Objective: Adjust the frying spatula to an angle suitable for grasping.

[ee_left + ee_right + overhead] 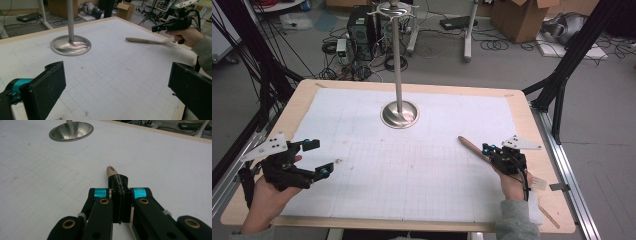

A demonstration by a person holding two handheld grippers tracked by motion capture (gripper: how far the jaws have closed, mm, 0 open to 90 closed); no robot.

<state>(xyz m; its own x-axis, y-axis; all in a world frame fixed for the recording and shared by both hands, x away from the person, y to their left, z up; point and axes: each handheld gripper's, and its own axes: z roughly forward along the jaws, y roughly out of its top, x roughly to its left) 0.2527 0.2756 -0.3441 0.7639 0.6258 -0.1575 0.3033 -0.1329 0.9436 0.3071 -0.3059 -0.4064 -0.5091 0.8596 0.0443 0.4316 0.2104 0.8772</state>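
Pale wood edges the table (532,131), which is covered by a white gridded sheet (412,165). A steel pole on a round dished base (400,114) is stood at centre. The left gripper (314,159) is held with jaws wide apart, empty. The right gripper (488,150) is clamped on a slim, light wooden spatula (471,148), its rounded handle end projecting past the jaws.

Overhead table (512,102) view; two low jaw-level cameras.
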